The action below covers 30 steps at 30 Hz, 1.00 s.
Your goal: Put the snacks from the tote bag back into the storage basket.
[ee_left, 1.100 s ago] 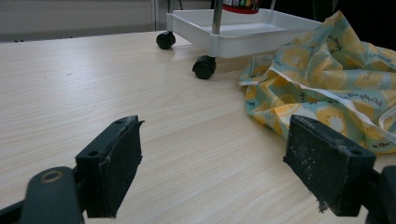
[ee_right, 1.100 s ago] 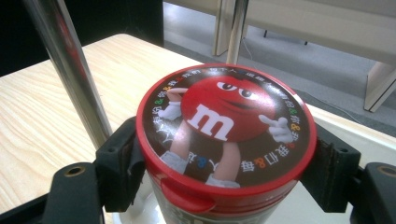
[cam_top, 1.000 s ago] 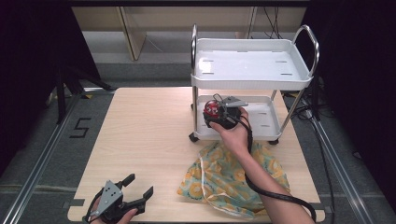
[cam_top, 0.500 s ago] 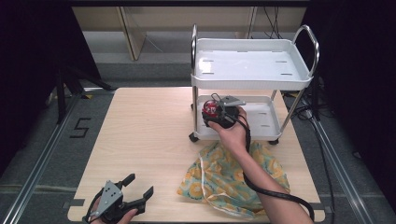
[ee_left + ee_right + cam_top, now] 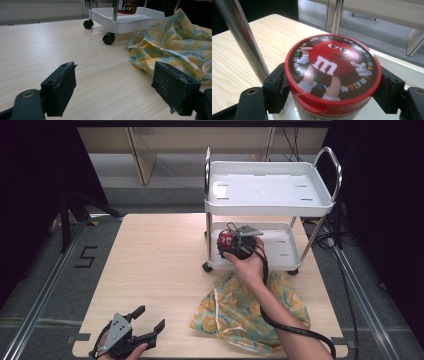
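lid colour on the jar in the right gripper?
Red, with a red candy character and white "m" on the lid; clearest in the right gripper view.

I count one wooden tabletop (image 5: 150, 270), one white two-shelf cart (image 5: 270, 200), one red-lidded candy jar (image 5: 332, 72), one yellow-printed cloth bag (image 5: 250, 312), and two tools, left (image 5: 142, 322) and right (image 5: 227, 240).

White "m" on candy tub lid (image 5: 333, 65), "5" on floor (image 5: 86, 256)

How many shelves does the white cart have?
2. The upper shelf sits bare between the handles; the lower shelf is where the right gripper holds the red-lidded candy jar.
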{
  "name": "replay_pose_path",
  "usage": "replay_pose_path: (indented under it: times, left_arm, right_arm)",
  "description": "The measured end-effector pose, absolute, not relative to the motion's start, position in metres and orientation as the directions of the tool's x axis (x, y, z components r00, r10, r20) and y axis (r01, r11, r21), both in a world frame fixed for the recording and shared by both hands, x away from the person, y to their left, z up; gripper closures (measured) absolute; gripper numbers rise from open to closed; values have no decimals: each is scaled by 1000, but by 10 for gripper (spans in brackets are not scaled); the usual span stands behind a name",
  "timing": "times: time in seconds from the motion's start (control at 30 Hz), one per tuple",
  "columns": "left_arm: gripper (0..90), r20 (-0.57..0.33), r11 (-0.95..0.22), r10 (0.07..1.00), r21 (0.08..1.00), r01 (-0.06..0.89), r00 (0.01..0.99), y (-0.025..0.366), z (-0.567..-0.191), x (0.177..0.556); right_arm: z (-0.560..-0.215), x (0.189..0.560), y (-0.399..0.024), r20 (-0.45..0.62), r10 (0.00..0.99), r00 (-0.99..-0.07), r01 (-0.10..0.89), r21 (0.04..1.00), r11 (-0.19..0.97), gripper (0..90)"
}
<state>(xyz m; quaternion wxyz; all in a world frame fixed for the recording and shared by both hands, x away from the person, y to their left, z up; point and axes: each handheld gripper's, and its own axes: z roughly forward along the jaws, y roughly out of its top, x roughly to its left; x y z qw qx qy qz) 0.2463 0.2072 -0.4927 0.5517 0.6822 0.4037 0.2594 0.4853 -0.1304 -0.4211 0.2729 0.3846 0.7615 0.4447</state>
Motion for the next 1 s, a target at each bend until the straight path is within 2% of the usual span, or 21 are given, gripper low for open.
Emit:
replay_pose_path:
  times: [0.43,0.8,1.0]
  left_arm:
    - [183,-99,-60,840,961,272,534,209,-493,246]
    - [183,-94,-67,838,960,272,538,209,-493,246]
    - [183,-90,-67,836,962,264,542,208,-493,247]
  right_arm:
    - [-429,489,-125,-75,819,-568,346,882,321,265]
    - [-438,490,-125,-64,841,-537,379,873,308,265]
    - [-441,488,-125,-45,827,-560,389,868,310,265]
